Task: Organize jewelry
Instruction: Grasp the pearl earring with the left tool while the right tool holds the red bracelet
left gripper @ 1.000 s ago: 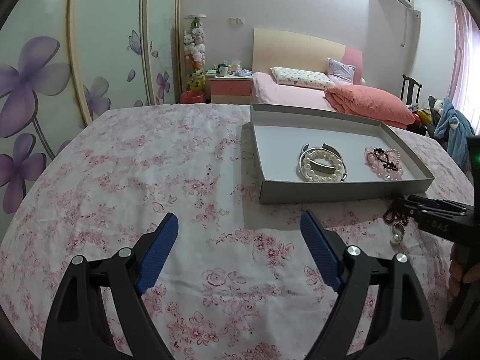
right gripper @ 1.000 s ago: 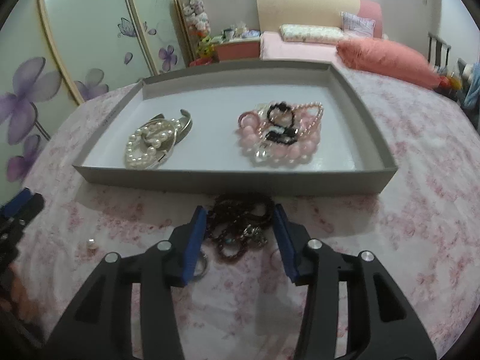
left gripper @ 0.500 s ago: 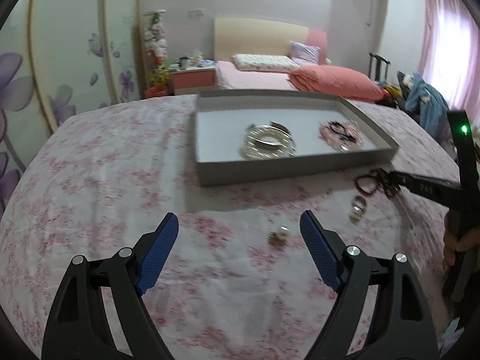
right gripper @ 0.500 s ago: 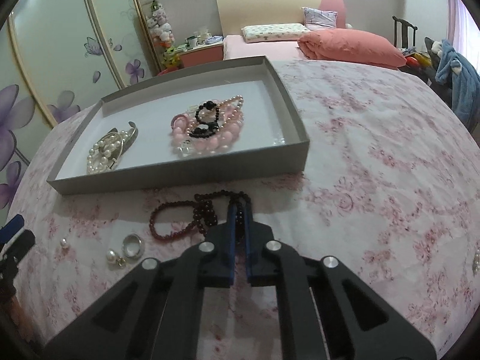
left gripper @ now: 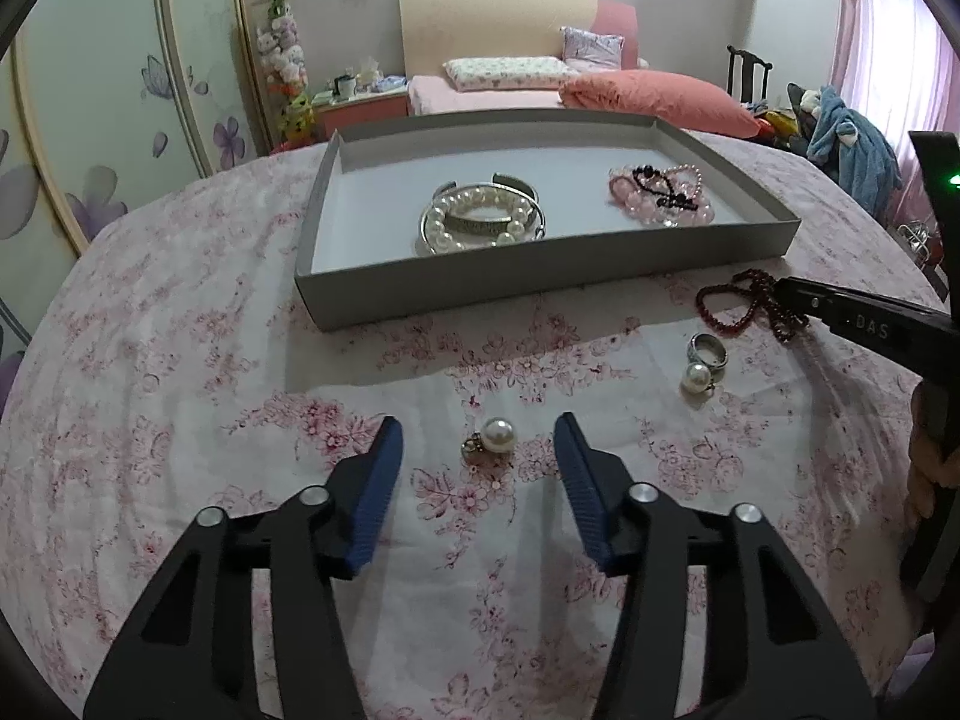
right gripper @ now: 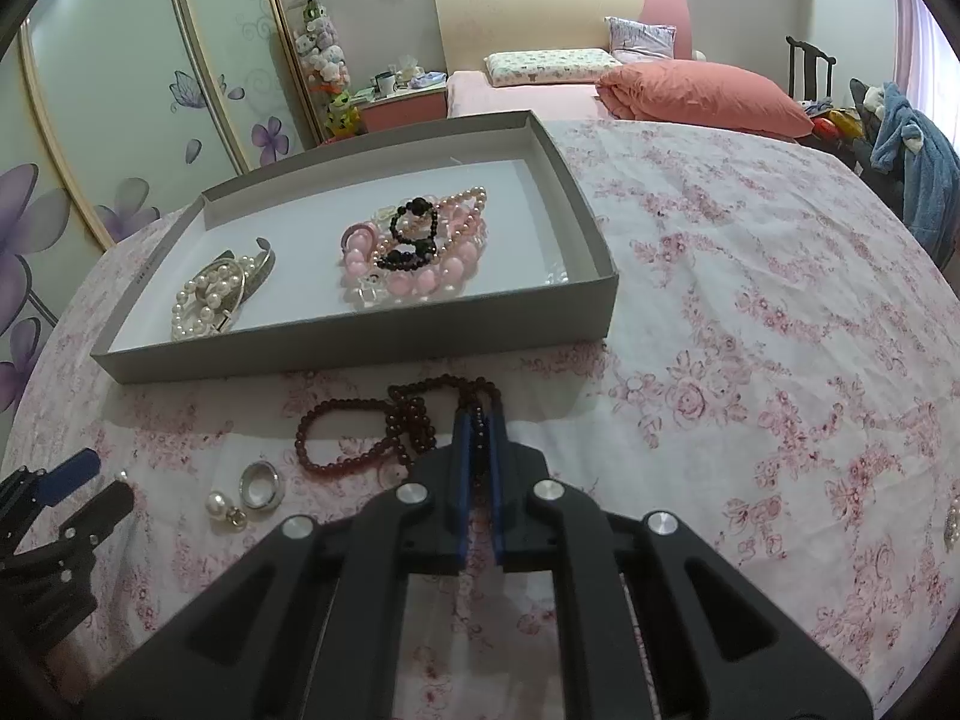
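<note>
Left tongs [left gripper: 477,456] nearer (closing) pearl earring [left gripper: 492,438]

Can't see where my right gripper [right gripper: 478,420] pinches the dark red bead string [right gripper: 384,426]: pads cover that bit. Left cam: right gripper cut off by frame edge, only a bit of the hand [left gripper: 930,468] shows. Something small and shiny [right gripper: 950,521] at right cam's edge, too cropped to ID. Clear beads [right gripper: 555,273] in tray corner [right gripper: 600,276], too faint to ID.

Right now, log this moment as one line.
right claw: shut on dark red bead strand | left claw: closing around pearl earring, not touching | tray: two bracelet piles
</note>
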A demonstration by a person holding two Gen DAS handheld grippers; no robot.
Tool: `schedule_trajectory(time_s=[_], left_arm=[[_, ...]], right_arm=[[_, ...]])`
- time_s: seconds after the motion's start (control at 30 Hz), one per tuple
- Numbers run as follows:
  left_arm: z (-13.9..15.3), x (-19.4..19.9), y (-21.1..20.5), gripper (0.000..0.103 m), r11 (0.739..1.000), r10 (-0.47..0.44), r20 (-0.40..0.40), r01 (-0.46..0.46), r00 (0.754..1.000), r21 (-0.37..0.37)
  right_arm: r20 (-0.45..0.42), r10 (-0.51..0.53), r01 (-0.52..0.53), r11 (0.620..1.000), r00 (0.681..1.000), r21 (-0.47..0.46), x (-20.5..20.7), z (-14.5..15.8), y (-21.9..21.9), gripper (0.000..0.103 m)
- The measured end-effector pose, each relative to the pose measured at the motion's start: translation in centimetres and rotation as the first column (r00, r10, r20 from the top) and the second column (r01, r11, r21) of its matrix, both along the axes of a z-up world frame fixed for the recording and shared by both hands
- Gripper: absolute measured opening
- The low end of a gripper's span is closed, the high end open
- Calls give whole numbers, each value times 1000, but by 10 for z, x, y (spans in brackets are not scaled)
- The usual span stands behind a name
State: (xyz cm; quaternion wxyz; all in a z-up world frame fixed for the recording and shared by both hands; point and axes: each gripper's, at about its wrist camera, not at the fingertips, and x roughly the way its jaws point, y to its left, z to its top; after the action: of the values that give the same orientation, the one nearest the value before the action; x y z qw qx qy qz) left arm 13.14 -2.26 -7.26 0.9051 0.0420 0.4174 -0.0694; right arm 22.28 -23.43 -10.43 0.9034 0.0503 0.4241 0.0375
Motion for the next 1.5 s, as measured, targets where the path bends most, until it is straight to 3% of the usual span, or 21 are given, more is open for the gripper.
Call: schedule_trajectory(time_s=[0.2, 0.43, 0.53, 0.77, 1.0, 1.5], left_arm=[[-3, 5, -5, 41, 1000, 15, -21, -15, 1000, 16], [-3, 7, -7, 21, 999, 37, -16, -36, 999, 26], [-2, 7, -6, 18, 999, 43, -16, -43, 999, 27], [-2, 7, -5, 17, 998, 44, -15, -43, 999, 35], [-2, 7, -7, 18, 998, 44, -13, -43, 999, 49], [-2, 8, -9, 18, 998, 44, -13, -44, 999, 54]], right_arm=[[-6, -1, 1, 1000, 1000, 4, 0, -2, -1, 8], [-6, -1, 1, 1000, 1000, -22, -2, -3, 0, 8], [-6, -2, 2, 999, 1000, -32, -3, -3, 1, 8], [-6, -4, 4, 999, 1000, -42, -3, -2, 2, 8], [-6, -5, 4, 991, 1000, -137, -3, -2, 15, 8], [-8, -6, 5, 996, 1000, -92, -2, -1, 13, 8]])
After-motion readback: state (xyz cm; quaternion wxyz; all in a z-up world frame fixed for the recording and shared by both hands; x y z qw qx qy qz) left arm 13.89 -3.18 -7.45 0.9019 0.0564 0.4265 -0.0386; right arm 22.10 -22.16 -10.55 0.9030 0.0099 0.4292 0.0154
